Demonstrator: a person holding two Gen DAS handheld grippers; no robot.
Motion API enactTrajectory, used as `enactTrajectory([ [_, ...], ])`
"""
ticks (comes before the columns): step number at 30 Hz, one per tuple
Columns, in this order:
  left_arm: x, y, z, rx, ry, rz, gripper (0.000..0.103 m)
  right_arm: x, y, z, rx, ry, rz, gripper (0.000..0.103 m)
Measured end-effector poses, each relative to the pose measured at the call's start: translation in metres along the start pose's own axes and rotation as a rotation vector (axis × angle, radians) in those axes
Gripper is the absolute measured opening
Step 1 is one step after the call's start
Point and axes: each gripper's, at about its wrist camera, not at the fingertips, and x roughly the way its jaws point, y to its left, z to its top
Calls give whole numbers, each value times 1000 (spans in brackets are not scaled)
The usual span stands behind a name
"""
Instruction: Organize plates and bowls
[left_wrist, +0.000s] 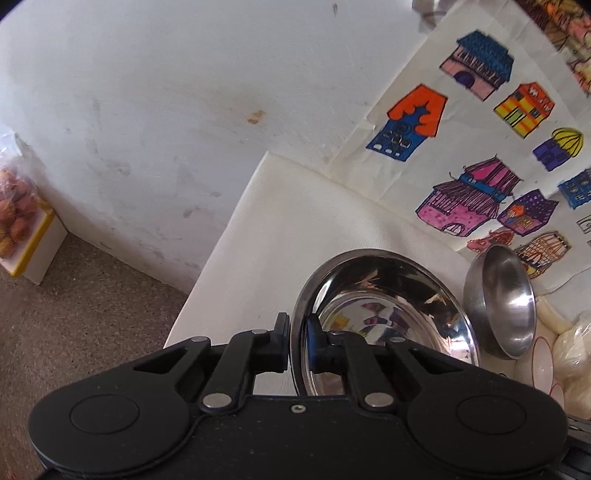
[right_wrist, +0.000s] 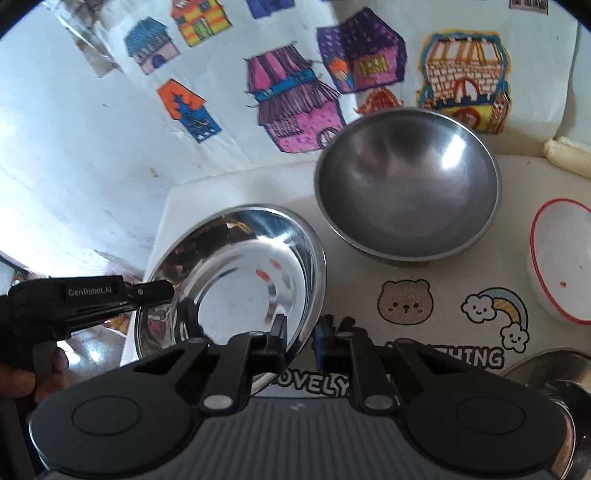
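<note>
A shiny steel plate (left_wrist: 388, 314) is held tilted above the white table. My left gripper (left_wrist: 298, 332) is shut on its rim, one finger on each side. In the right wrist view the same plate (right_wrist: 236, 273) shows with the left gripper (right_wrist: 155, 290) at its left rim. My right gripper (right_wrist: 301, 338) has its jaws a little apart around the plate's right rim; whether they touch it I cannot tell. A matte steel bowl (right_wrist: 406, 192) stands behind the plate; it also shows in the left wrist view (left_wrist: 506, 299).
A white bowl with a red rim (right_wrist: 565, 258) stands at the right. Another steel dish (right_wrist: 554, 373) shows at the lower right. A printed mat (right_wrist: 424, 325) covers the table. A paper with drawn houses (right_wrist: 295, 92) hangs on the wall. The table's left edge (left_wrist: 221, 240) drops to the floor.
</note>
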Motion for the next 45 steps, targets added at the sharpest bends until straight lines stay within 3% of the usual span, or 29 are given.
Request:
enactTrajectory([
  [10, -49, -11, -34, -76, -55, 29, 9, -33, -2, 1, -65, -14, 77, 17],
  [20, -93, -20, -88, -176, -106, 40, 9, -76, -9, -30, -199, 23, 142, 18],
  [30, -106, -35, -130, -168, -111, 52, 11, -102, -27, -63, -228, 61, 180, 21],
  [38, -110, -52, -146, -84, -113, 109, 17, -106, -34, -72, -249, 79, 181, 23],
  [45, -96, -47, -153, -46, -56, 123, 18, -101, -34, -82, -265, 108, 169, 24],
])
